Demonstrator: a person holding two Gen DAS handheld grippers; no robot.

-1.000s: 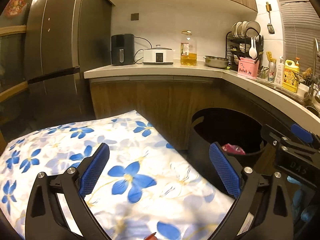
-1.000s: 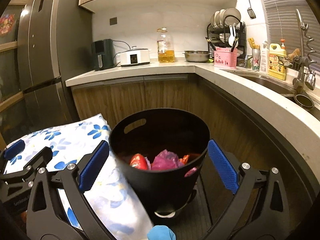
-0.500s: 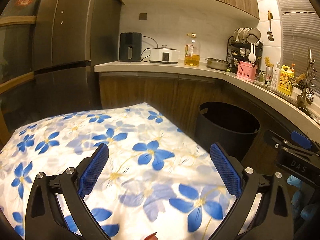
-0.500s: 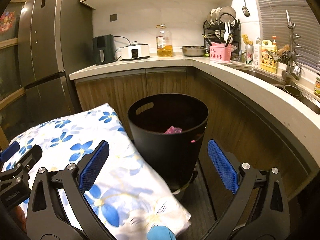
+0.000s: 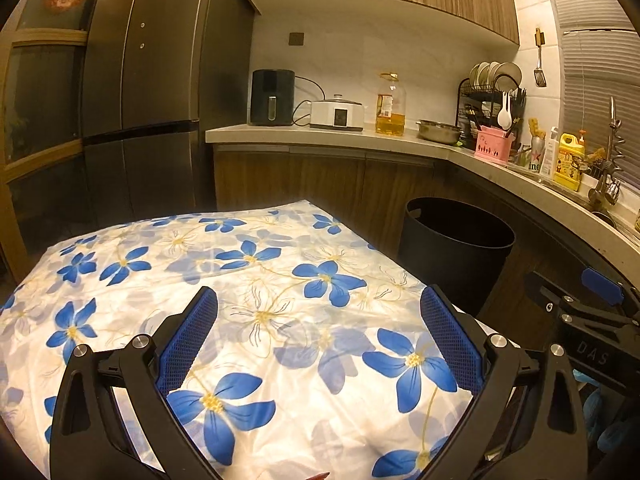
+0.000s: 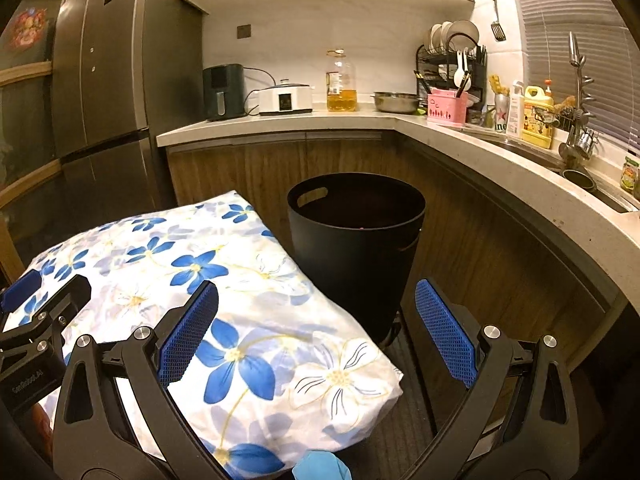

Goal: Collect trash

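two claws, both spread wide and holding nothing

left gripper [image 5: 318,342] and right gripper [image 6: 316,326] hung over the floral-cloth table [image 5: 132,280]; black trash bin [image 6: 356,240] stood ahead of the right claw, against the curved kitchen counter [image 6: 500,152]. reaching blind could snag the loose cloth or tip the bin.

A white cloth with blue flowers [image 5: 256,304] covers a raised surface in the foreground. Behind it a worktop [image 6: 280,122] carries a black air fryer [image 6: 223,91], a white cooker [image 6: 285,99], a bottle of oil [image 6: 341,82], a steel bowl [image 6: 395,102], a pink holder [image 6: 447,107] and a dish rack [image 6: 450,54]. A tall dark fridge [image 5: 140,92] stands at its left end.
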